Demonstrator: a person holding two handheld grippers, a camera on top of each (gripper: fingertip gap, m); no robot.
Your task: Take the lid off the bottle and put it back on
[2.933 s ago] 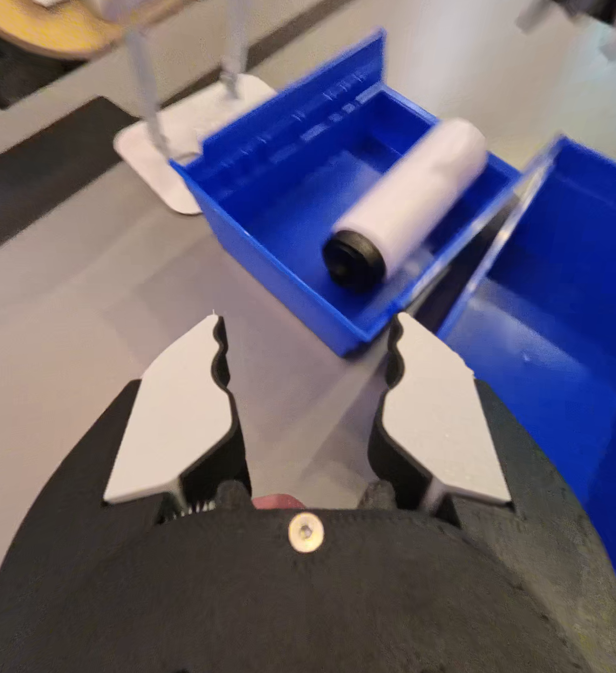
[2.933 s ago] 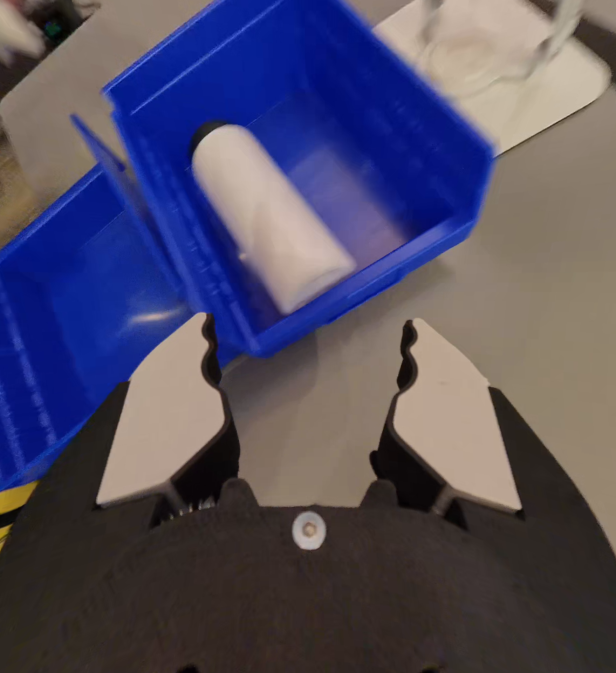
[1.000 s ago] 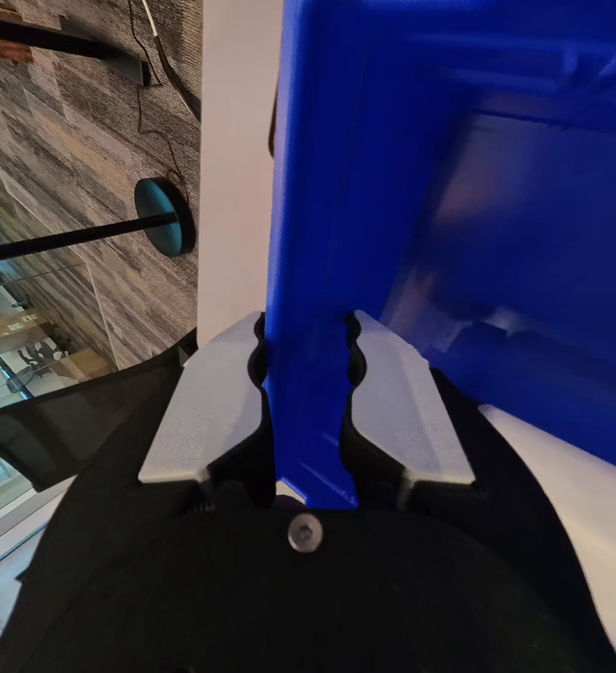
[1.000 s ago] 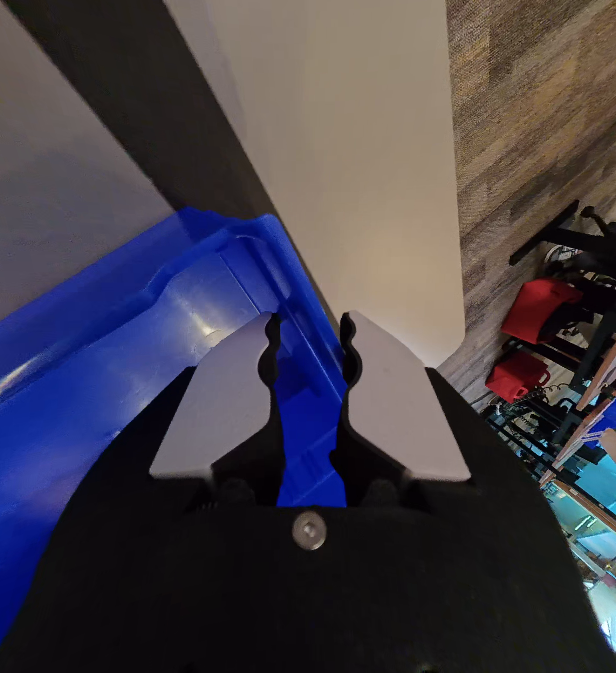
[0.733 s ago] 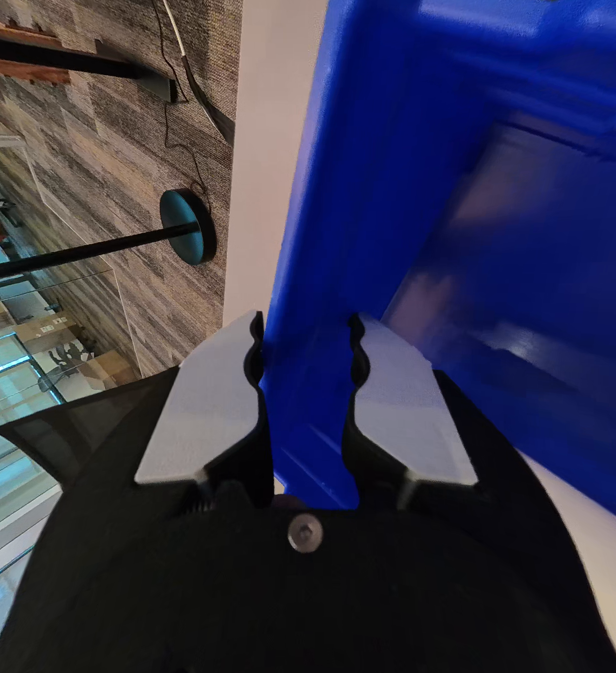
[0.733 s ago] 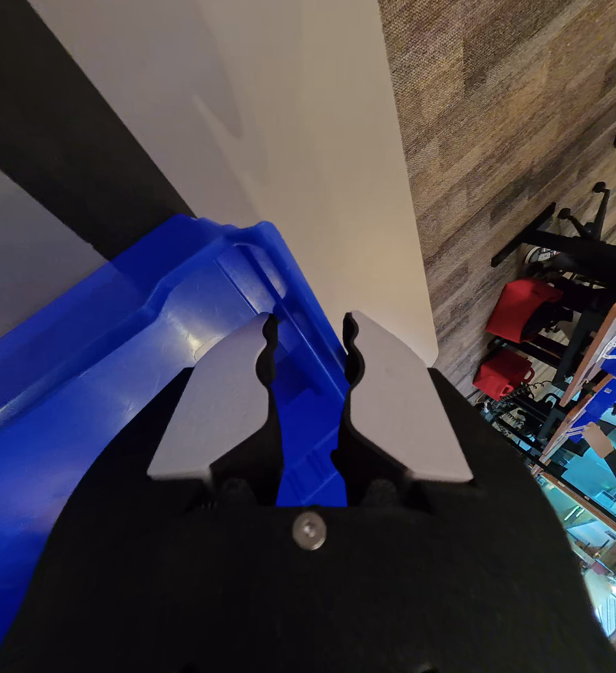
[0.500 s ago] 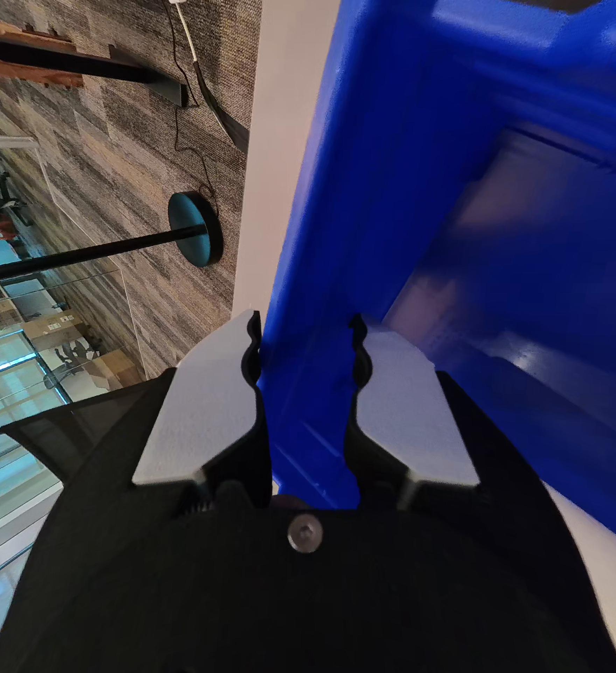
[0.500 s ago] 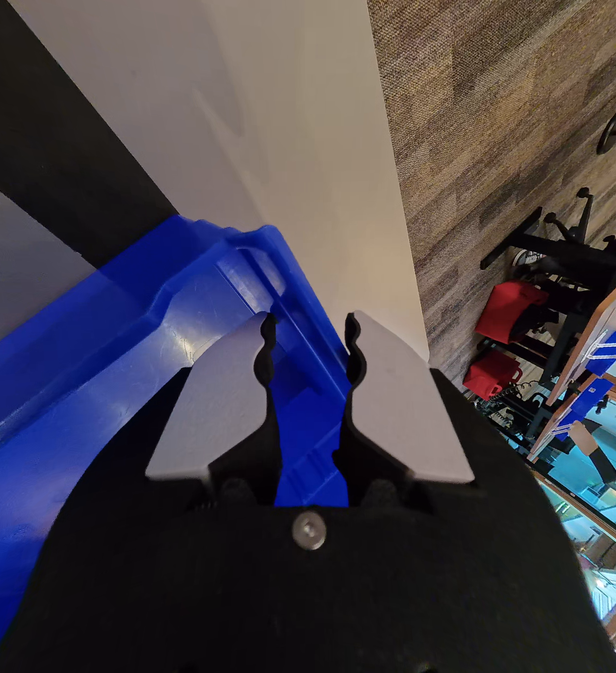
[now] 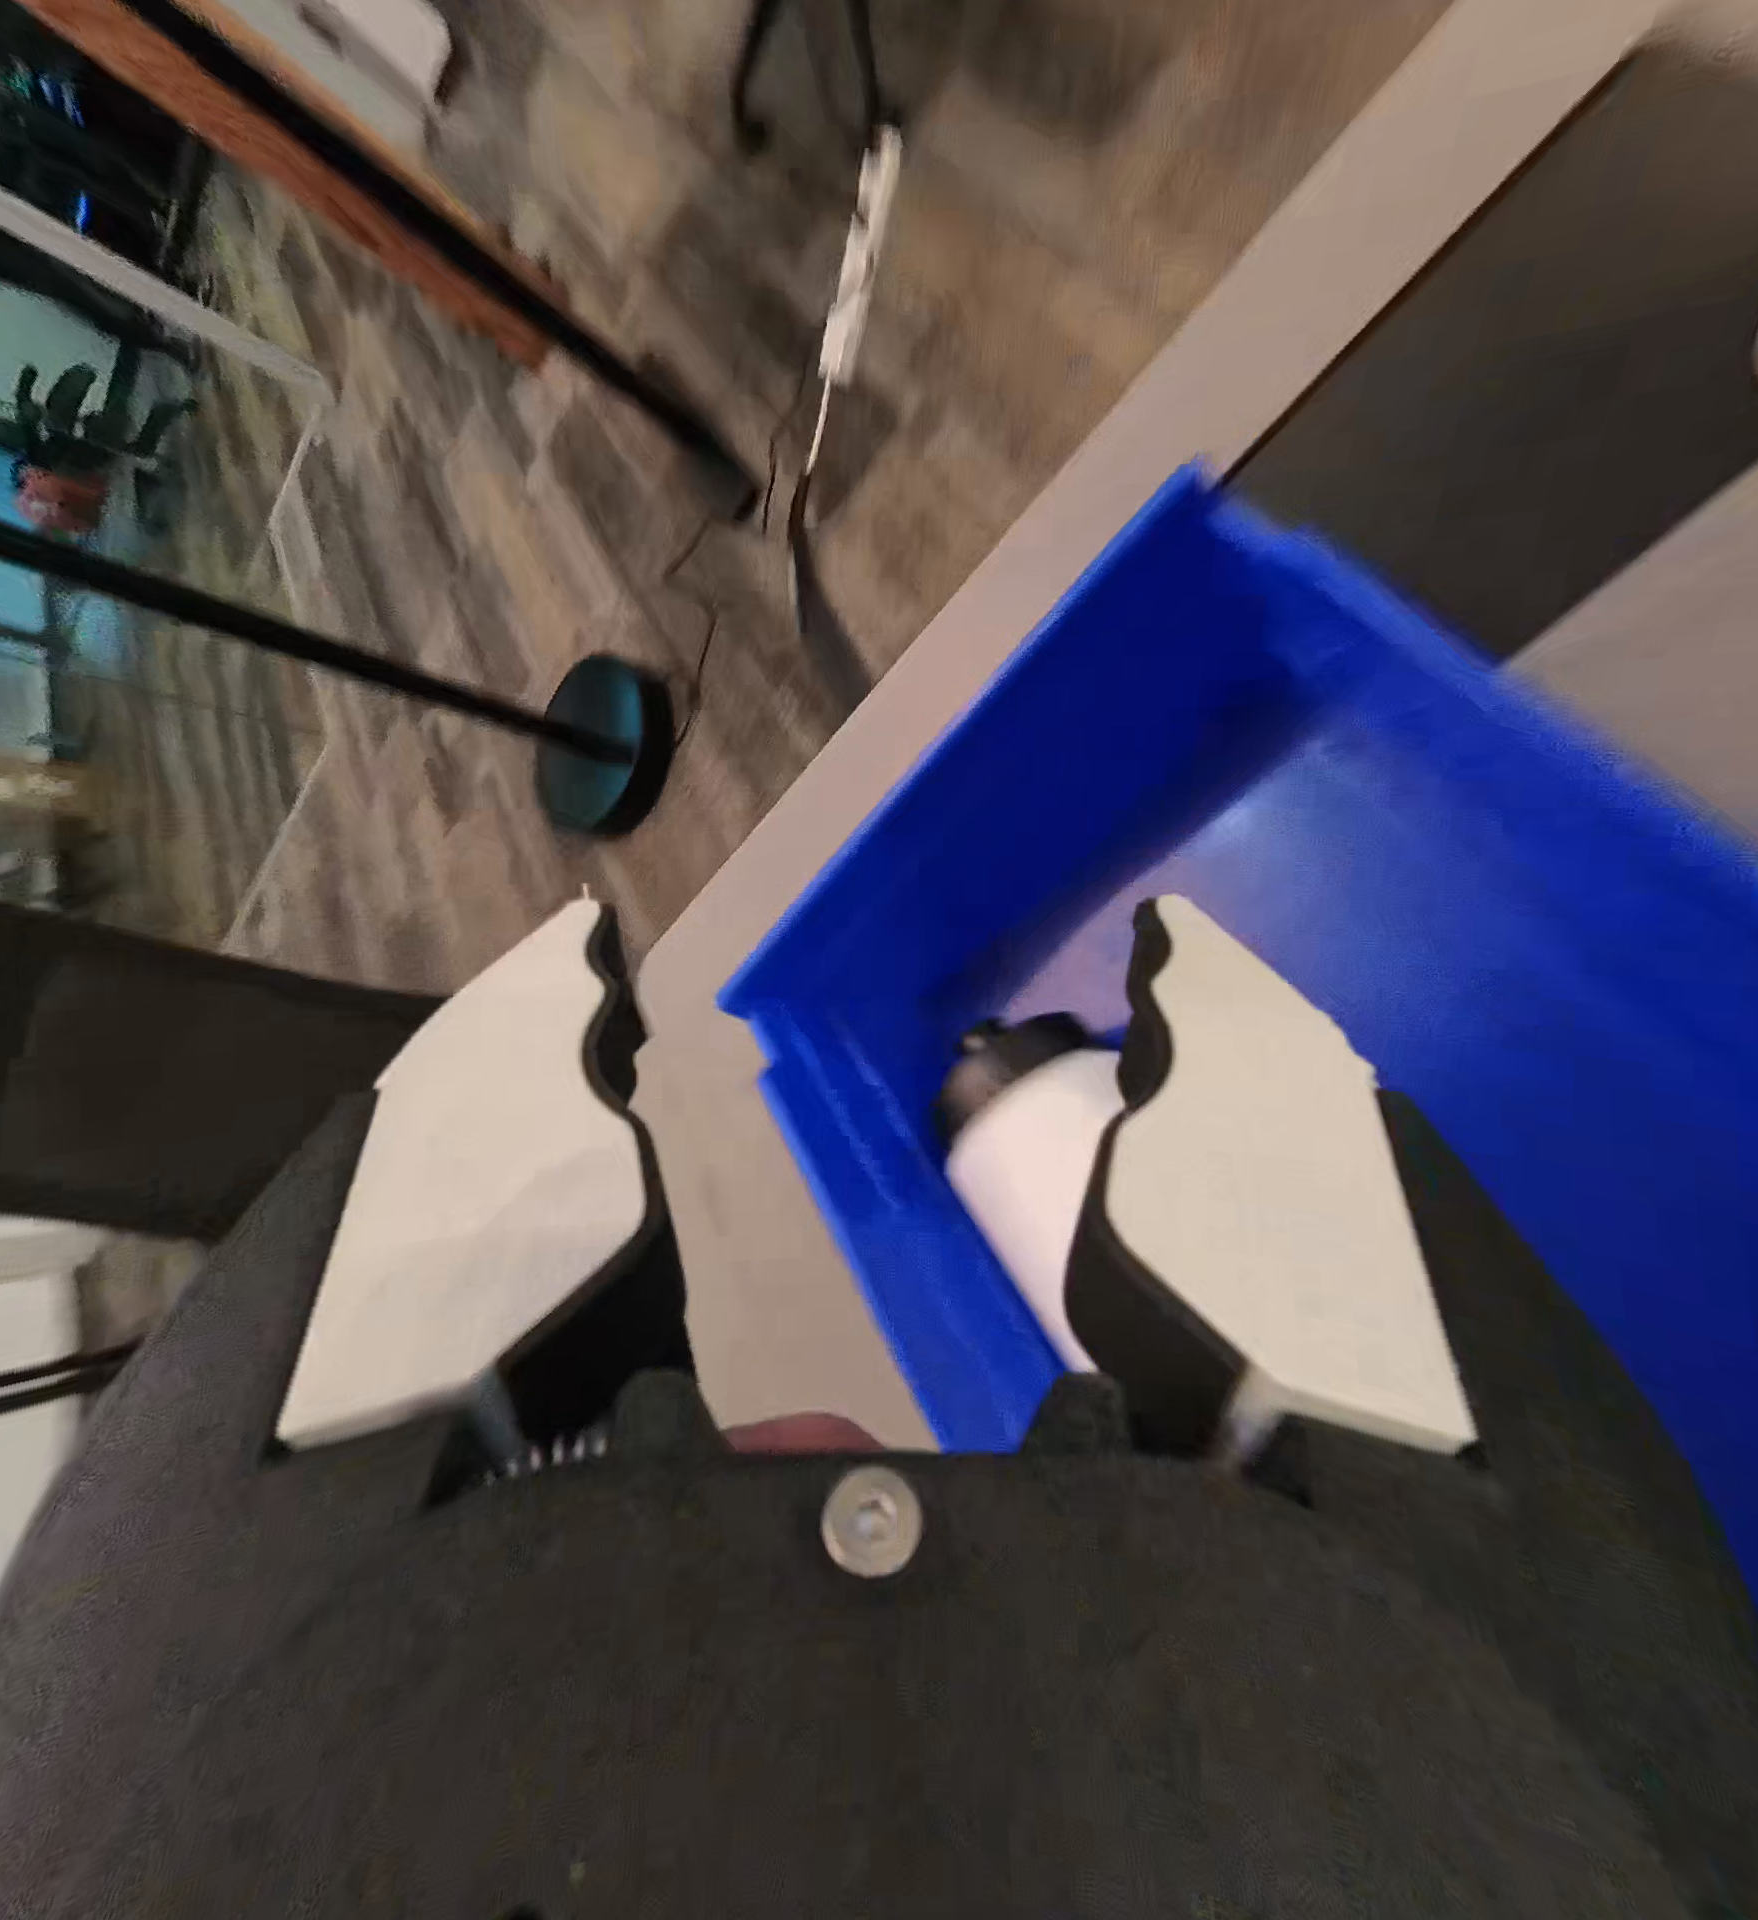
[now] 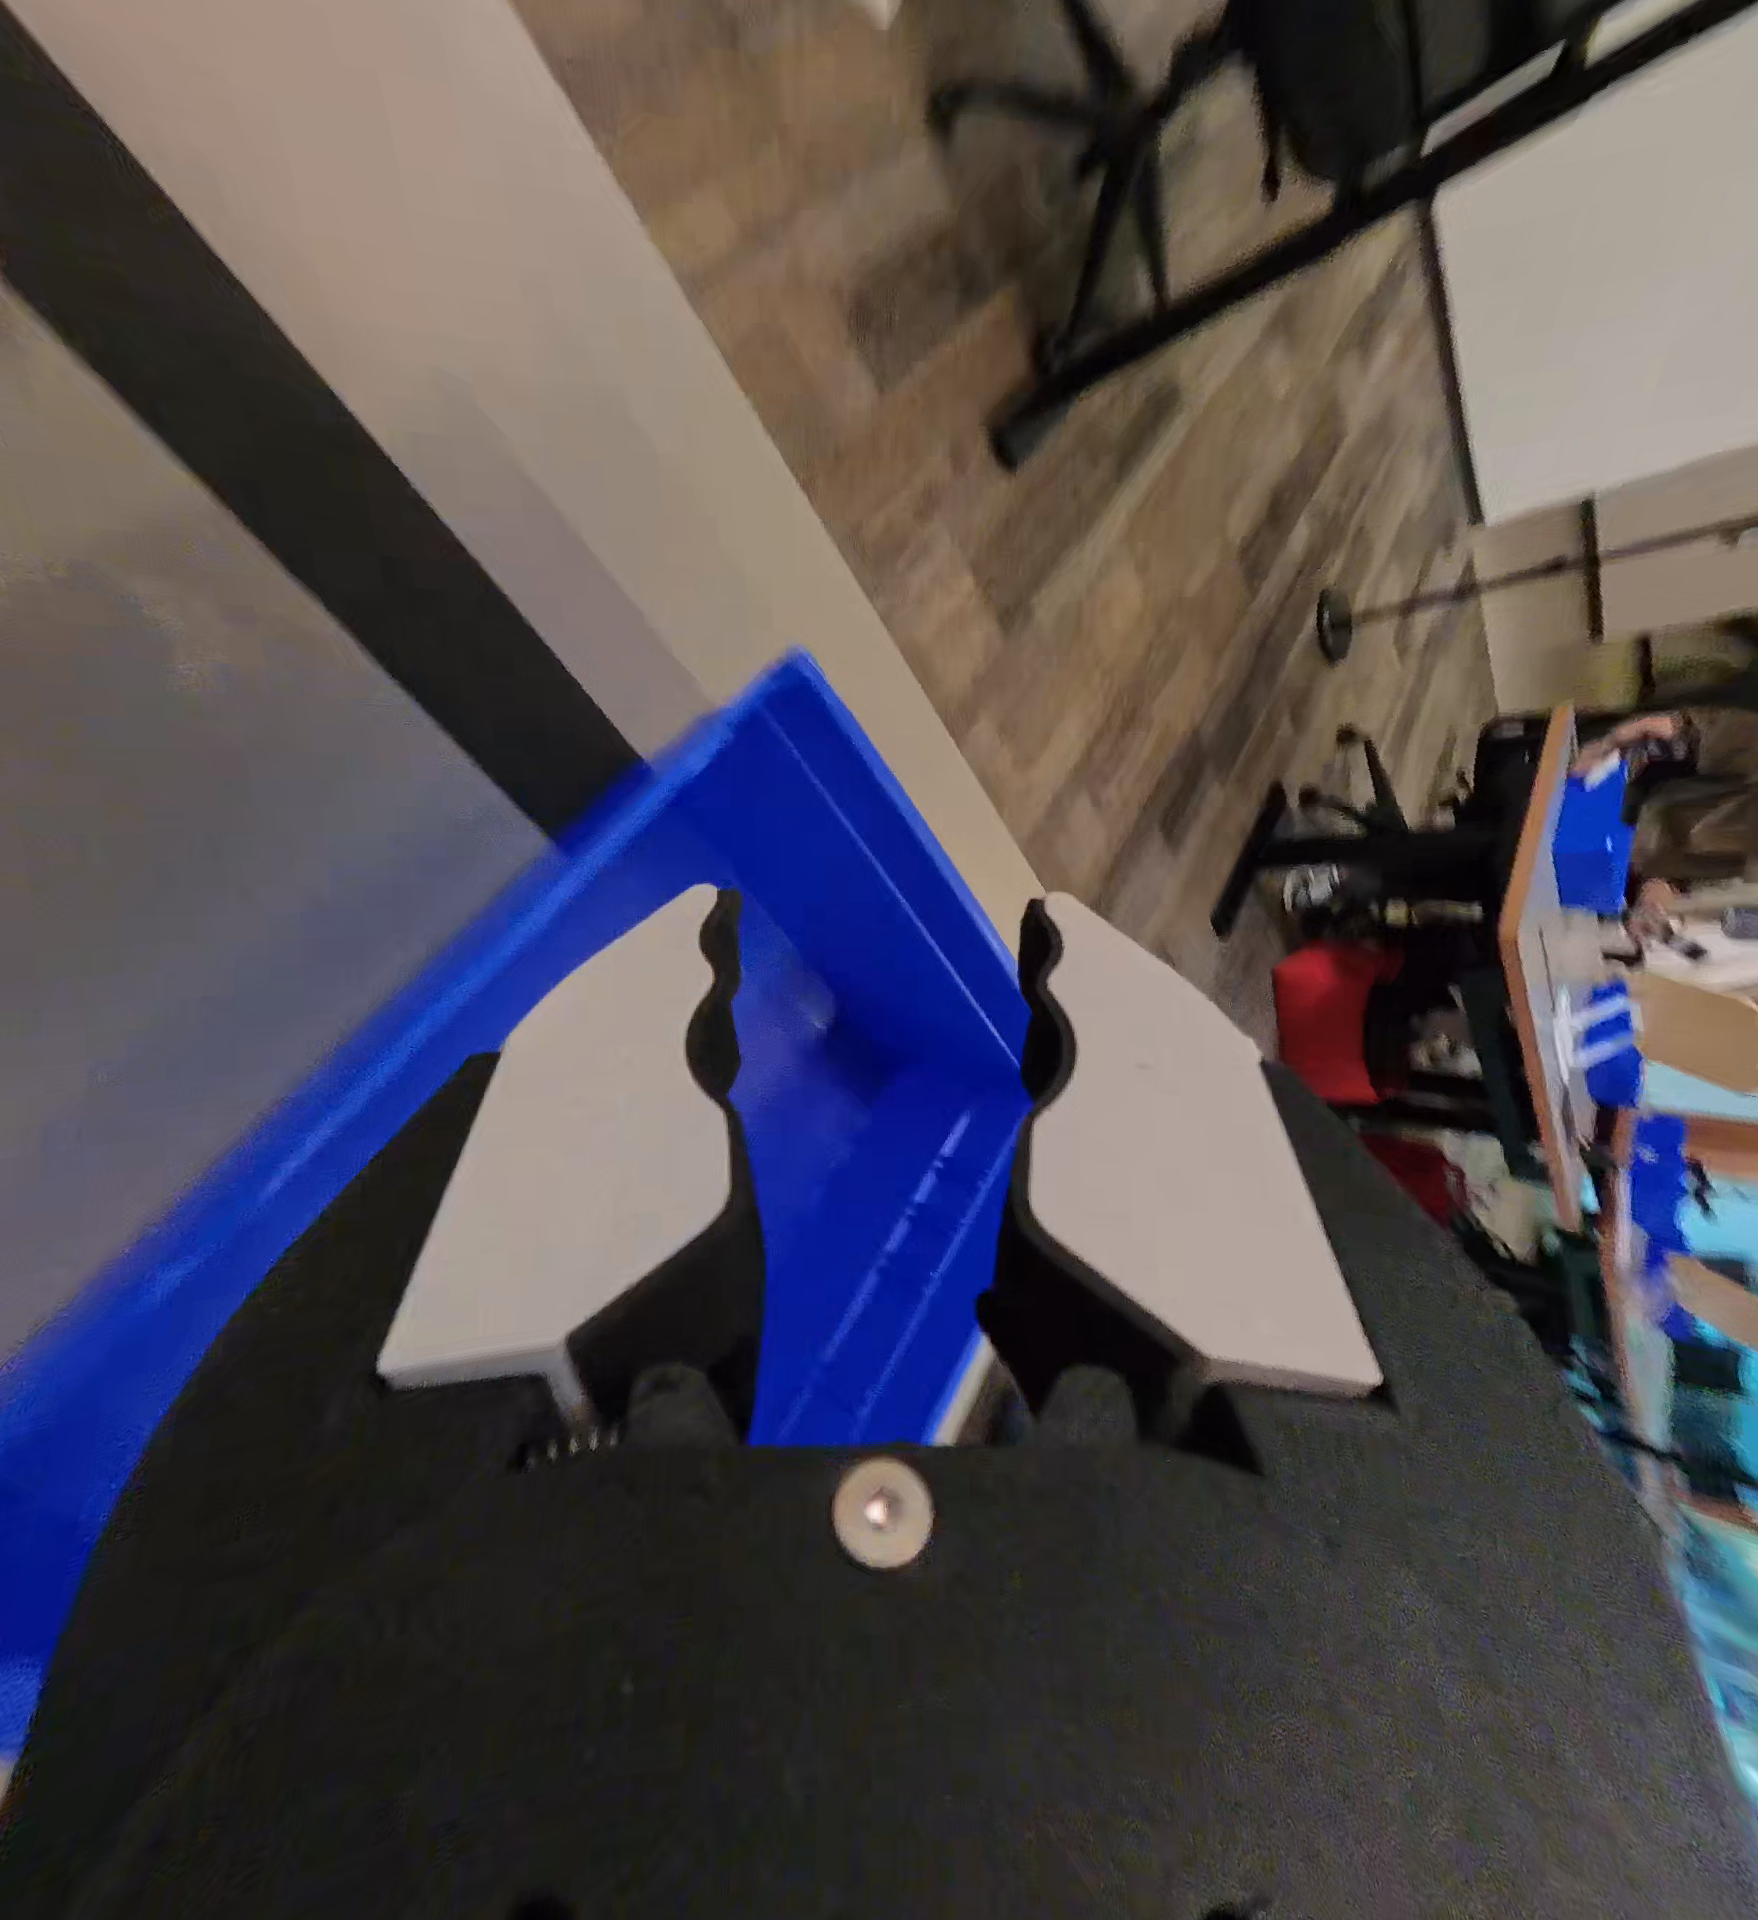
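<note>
Bottle [image 9: 1036, 1174], white with its black lid [image 9: 1000, 1044] on, is lying inside the blue bin [image 9: 1477, 852] on the pale counter [image 9: 750, 1226], showing between the spread fingers of the left claw [image 9: 880, 935], which is released and gripping nothing. Toward 3 o'clock of that claw the bin's far wall is running off blurred. The right claw [image 10: 880, 930] is also standing released, its fingers straddling a corner wall of a blue bin [image 10: 833, 831] without pinching it, with carpeted floor [image 10: 1114, 520] beyond at 1 o'clock.
</note>
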